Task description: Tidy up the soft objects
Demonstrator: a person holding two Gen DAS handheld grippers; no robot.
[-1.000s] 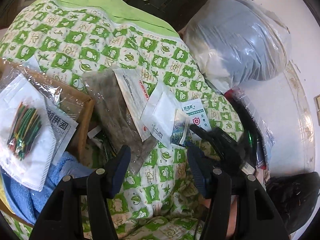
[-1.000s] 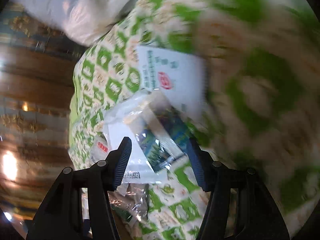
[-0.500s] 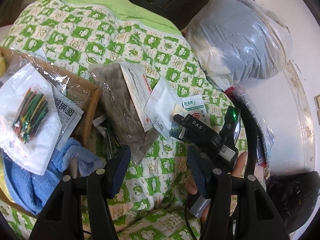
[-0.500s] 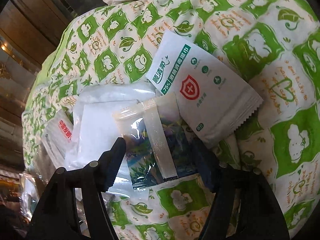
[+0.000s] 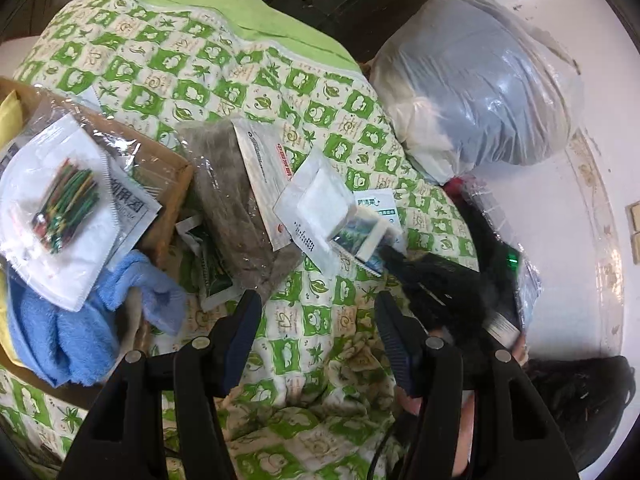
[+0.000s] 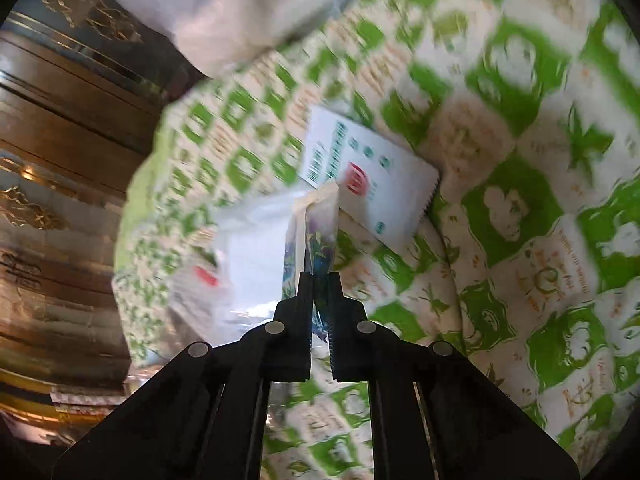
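Observation:
On the green-and-white quilt [image 5: 200,60] lie several soft packets. My right gripper [image 6: 320,276] is closing, and its pads pinch a small clear sachet [image 6: 316,228] with blue-green print, lifted edge-on above the quilt. Just behind it lie a white wipe packet [image 6: 372,184] with a red shield and a white gauze packet [image 6: 248,240]. The left wrist view shows the right gripper [image 5: 386,250] holding the sachet [image 5: 356,236] beside the gauze packet [image 5: 316,200]. My left gripper [image 5: 316,300] hangs open over bare quilt with nothing between its fingers.
A cardboard box [image 5: 172,168] at the left holds a blue towel [image 5: 60,328] and a bag of coloured ties [image 5: 64,200]. A grey fuzzy bag [image 5: 228,192] lies beside it. A big plastic sack [image 5: 480,80] stands at the back right against a white wall.
The right gripper's jaws, open around the sachet half a second ago, have shut on it and raised it off the quilt. The left gripper has stayed open in place.

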